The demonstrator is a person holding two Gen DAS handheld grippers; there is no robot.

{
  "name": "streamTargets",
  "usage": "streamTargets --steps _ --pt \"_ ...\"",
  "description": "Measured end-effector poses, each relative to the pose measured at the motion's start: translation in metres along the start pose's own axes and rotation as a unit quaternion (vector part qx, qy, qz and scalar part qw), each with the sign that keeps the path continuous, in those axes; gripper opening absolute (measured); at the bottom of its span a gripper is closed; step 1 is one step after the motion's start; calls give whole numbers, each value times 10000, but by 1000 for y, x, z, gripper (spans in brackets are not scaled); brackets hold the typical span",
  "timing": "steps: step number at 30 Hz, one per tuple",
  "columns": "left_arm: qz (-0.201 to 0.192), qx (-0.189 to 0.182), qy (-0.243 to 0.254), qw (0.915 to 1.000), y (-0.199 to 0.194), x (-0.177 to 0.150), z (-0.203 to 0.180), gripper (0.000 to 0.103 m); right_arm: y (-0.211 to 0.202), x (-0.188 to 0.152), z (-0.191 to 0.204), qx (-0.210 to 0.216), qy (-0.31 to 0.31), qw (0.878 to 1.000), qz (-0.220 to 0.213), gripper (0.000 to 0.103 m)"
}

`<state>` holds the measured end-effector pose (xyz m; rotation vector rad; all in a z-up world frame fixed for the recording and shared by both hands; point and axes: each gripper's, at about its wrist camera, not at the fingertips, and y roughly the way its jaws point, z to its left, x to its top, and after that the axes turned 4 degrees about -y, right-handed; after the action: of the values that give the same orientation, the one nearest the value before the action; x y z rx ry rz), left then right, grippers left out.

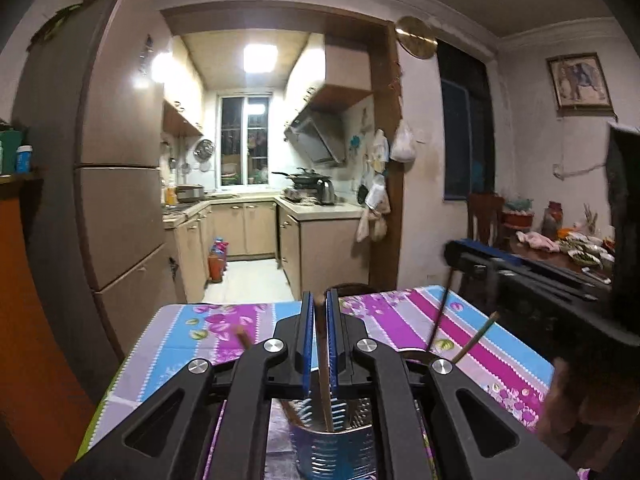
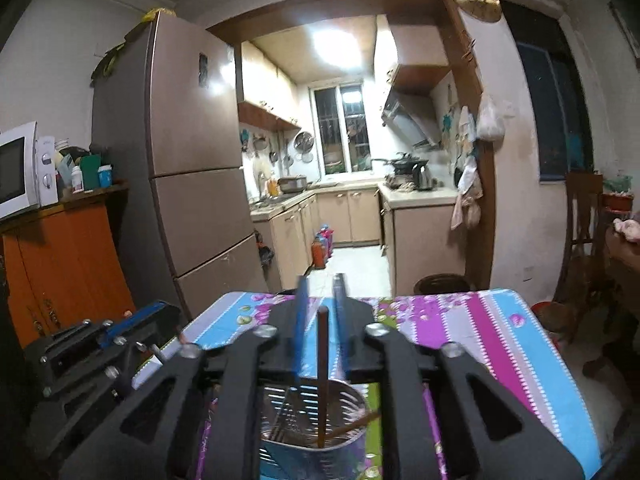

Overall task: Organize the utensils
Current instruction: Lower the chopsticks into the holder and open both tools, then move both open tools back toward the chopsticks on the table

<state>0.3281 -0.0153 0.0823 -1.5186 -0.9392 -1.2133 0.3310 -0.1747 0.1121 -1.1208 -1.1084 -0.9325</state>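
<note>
Over a table draped in a floral striped cloth (image 1: 400, 316), the left gripper (image 1: 319, 312) clamps a thin brown wooden chopstick (image 1: 325, 380), its tip inside a slotted steel utensil holder (image 1: 332, 448). The right gripper (image 2: 322, 300) stands released around another chopstick (image 2: 322, 360) in the holder (image 2: 312, 420). Light, stiff, slick sticks likely handle best pinched mid-shaft.

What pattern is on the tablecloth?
Pink, blue and lilac floral stripes on the tablecloth, clearest in right wrist view.

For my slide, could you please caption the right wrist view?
Right tool open around an upright chopstick standing in the metal utensil holder.
</note>
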Motion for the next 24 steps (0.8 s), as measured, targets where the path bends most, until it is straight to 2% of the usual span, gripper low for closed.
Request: streamTargets --steps 1,3,5,9,13,16,19,24 --pt "-104 7 -15 9999 -8 6 2 9 -11 4 -2 -10 -12 9999 -123 31" --pt "-380 104 -57 9992 -31 18 10 16 -31 15 -8 -76 -88 9994 -314 32" --pt "-731 180 -144 9971 -65 33 22 29 -64 25 -18 -109 -169 9983 -540 32" --pt "-1225 370 -159 9916 -135 45 45 33 -143 29 -44 -268 -328 9954 -864 37" --pt "-1449 587 89 9877 -211 32 64 36 -221 6 -63 -603 -536 9935 -801 41" --pt "-1278 757 239 9886 -258 9 76 37 -264 -25 -64 -767 -685 9931 -562 45" --pt "-885 846 380 9917 -289 -21 79 37 -290 -62 -55 -963 -805 9920 -136 45" --pt "-9 761 623 9952 -308 -99 60 37 -305 -117 -32 -984 -590 9923 473 45"
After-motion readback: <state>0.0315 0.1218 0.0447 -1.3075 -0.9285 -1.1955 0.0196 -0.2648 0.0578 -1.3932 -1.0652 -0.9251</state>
